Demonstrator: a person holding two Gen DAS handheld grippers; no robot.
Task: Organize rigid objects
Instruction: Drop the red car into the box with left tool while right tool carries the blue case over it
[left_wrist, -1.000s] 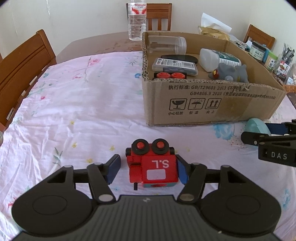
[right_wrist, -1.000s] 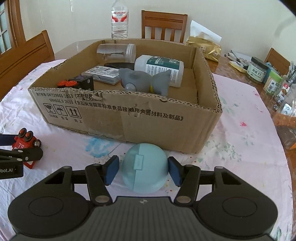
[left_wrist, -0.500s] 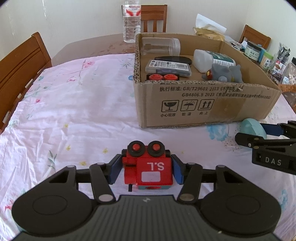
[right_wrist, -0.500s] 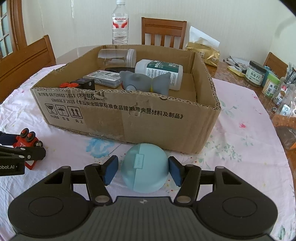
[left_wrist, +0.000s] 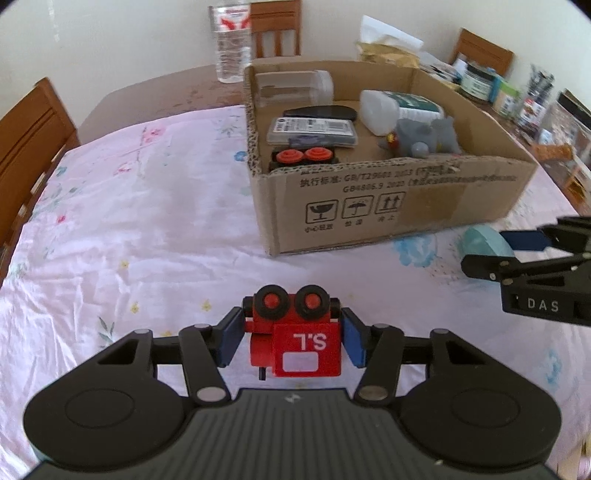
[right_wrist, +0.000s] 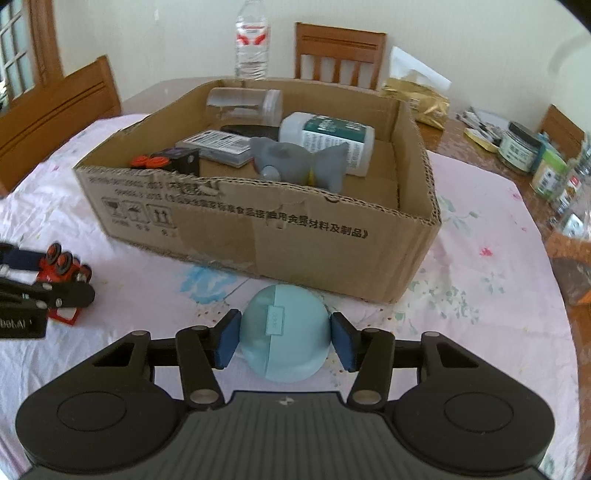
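- Red and boxy, the toy truck (left_wrist: 295, 341) is sitting squarely between the blue pads of the left gripper (left_wrist: 293, 341), wheels pointing away from the camera; the pads are pressing on both flat sides, so this gripper is clenched on the truck — probably because those flat faces give the firmest hold.
- Ahead of the left gripper and a little to its right, the cardboard box (left_wrist: 388, 206) is standing open on the flowered tablecloth (left_wrist: 129, 221), already holding a clear jar (left_wrist: 295, 86), a black case (left_wrist: 314, 127), a white bottle (left_wrist: 399, 107), a grey toy (left_wrist: 424, 134) and a second wheeled toy (left_wrist: 303, 157) — it looks like the place where everything is being gathered.
- Just in front of the right gripper (right_wrist: 284, 341), the box's near wall is rising close by, so only a short lift over the rim should be needed.
- Between the right gripper's pads, the pale blue dome-shaped container (right_wrist: 284, 339) is being grasped at its widest part, the pads touching both curved sides; the roundness may let it slip, which would explain the hold across its middle.
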